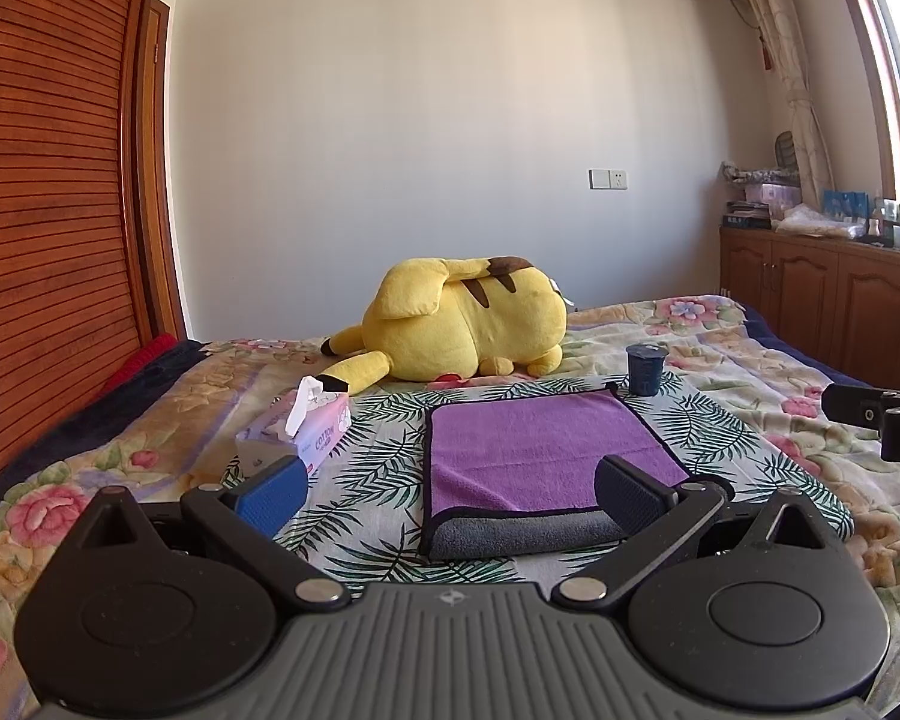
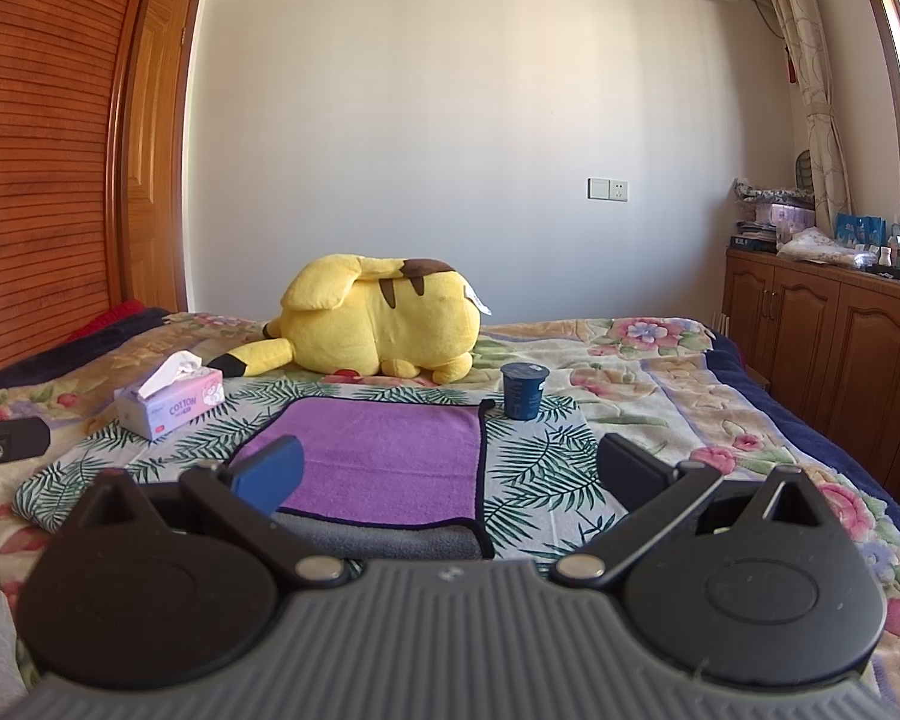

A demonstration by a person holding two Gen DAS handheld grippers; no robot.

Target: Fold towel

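— Where's the towel (image 1: 540,450) right now?

— Flat on the bed (image 1: 750,360), on a palm-leaf cloth (image 1: 378,450) spread over the flowered bedspread. Purple side up, dark piping round the edge, and the near edge shows a grey layer (image 1: 528,534) underneath, so it lies doubled over.

— And the tools?

— Both are held low over the near side of the bed, pointing toward the far wall. The left tool (image 1: 450,489) has its fingers spread wide; the blue pad (image 1: 273,495) sits out over the leaf cloth and the dark pad (image 1: 630,495) is over the towel's near right corner. Nothing between them. From here I can't tell whether that pad touches the fabric.

— The right one?

— The right tool (image 2: 450,474) is just as wide and holds nothing. Its blue pad (image 2: 270,474) is over the towel's near left part, its dark pad (image 2: 630,468) off to the side over the leaf cloth. You can spot it at the edge of the left camera's view, too.

— What else is on the bed?

— A big yellow plush toy (image 1: 468,318) lying beyond the towel. A tissue box (image 1: 306,432) with a sheet sticking up, off the towel's far left corner. A small dark blue cup (image 2: 523,390) standing upright just beside the far right corner. Wooden cabinets (image 2: 840,348) run along the right wall under the window.
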